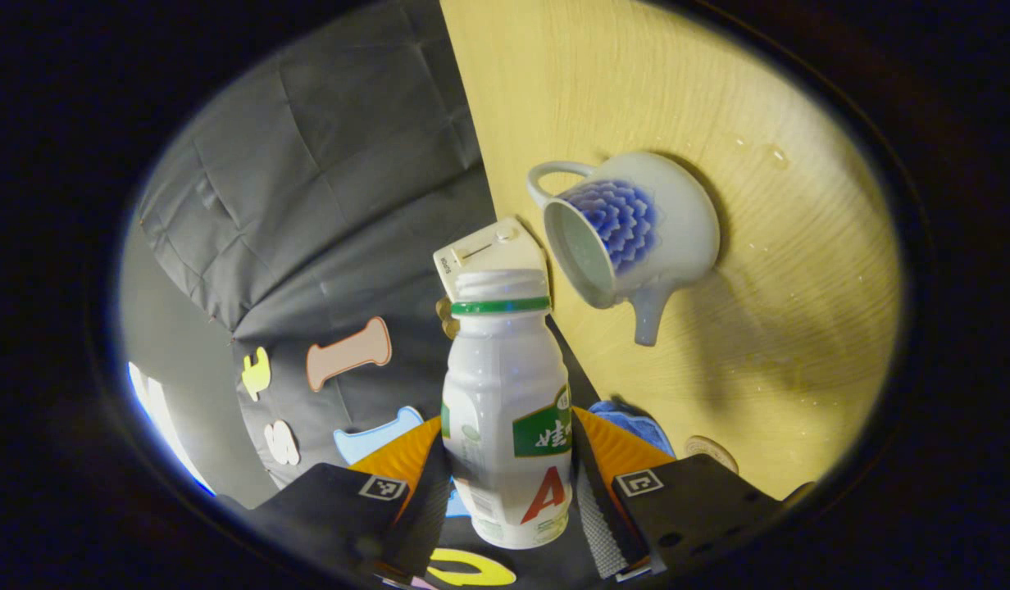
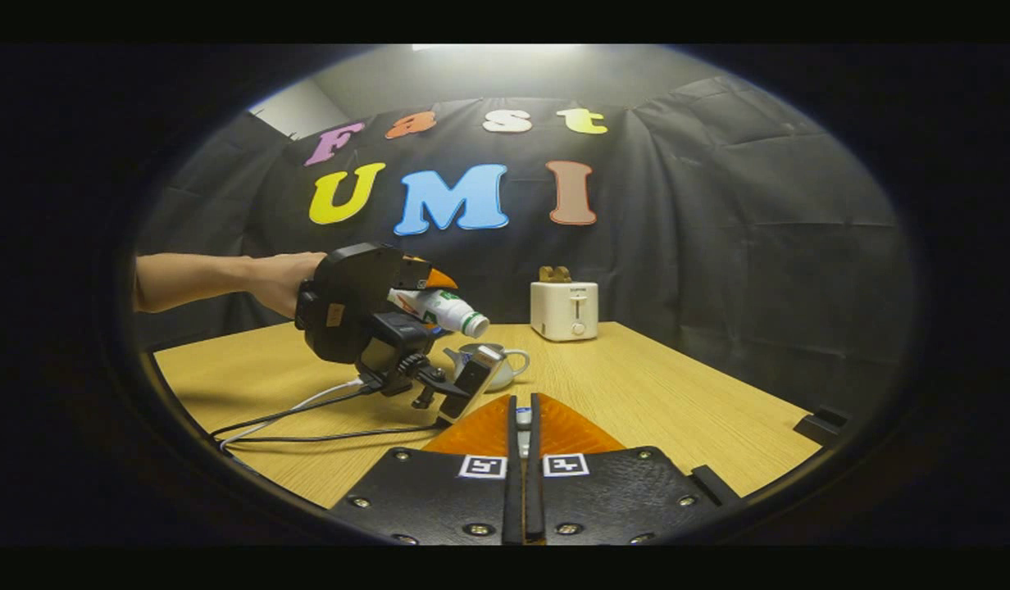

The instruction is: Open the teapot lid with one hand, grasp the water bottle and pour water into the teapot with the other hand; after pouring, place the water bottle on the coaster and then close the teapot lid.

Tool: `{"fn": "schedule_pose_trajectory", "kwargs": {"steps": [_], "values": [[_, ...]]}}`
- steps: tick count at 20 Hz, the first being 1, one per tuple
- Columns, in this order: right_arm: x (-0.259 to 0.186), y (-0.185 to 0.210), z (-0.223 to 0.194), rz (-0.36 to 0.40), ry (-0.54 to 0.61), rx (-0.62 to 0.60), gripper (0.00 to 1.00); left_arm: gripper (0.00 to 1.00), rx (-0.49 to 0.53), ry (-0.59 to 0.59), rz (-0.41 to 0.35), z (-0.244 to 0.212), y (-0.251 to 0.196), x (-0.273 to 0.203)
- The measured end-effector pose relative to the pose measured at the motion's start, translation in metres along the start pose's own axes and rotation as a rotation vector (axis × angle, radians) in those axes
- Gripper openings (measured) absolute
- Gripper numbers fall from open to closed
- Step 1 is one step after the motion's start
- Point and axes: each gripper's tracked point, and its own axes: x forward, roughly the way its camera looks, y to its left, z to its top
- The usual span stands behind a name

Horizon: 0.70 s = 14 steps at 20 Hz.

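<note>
Pouring appears in hand: left gripper point(image 1: 505, 492) clamps the bottle point(image 1: 505, 426) at its body, tipped with its uncapped neck just above the lidless teapot point(image 1: 628, 238) on the table point(image 1: 800, 328). Right gripper point(image 2: 521, 434) holds near, fingers pressed together; what they pinch cannot be told. Judgement: keep the neck over the opening and tilt gradually, since droplets already mark the table.

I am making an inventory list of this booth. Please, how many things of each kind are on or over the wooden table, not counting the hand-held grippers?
Teapot: 1
Water bottle, held tilted over the teapot: 1
Toaster: 1
Coaster: 1
Total: 4
</note>
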Motion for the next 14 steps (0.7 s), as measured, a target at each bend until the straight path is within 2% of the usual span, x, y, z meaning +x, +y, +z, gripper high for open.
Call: {"fn": "schedule_pose_trajectory", "kwargs": {"steps": [2, 7, 8, 9, 11, 14], "values": [[-0.001, -0.002, 0.003, -0.005, -0.009, 0.01, 0.02, 0.82, -0.138, -0.015, 0.0, -0.001, -0.005, 0.0], [-0.004, 0.002, 0.012, -0.003, -0.042, 0.013, 0.02, 0.83, -0.387, -0.03, -0.001, 0.001, -0.023, -0.007], [-0.006, 0.003, 0.017, 0.0, -0.056, 0.013, 0.02, 0.83, -0.443, -0.033, 0.019, -0.002, -0.021, -0.012], [-0.007, 0.004, 0.023, 0.001, -0.072, 0.013, 0.02, 0.72, -0.502, -0.043, 0.045, -0.003, -0.018, -0.016], [-0.011, 0.01, 0.031, 0.009, -0.095, 0.004, 0.0, 0.82, -0.64, -0.048, 0.07, -0.009, -0.017, -0.022], [-0.01, 0.019, 0.044, 0.031, -0.124, -0.029, 0.02, 0.77, -0.849, -0.071, 0.091, -0.016, -0.014, -0.039]]}}
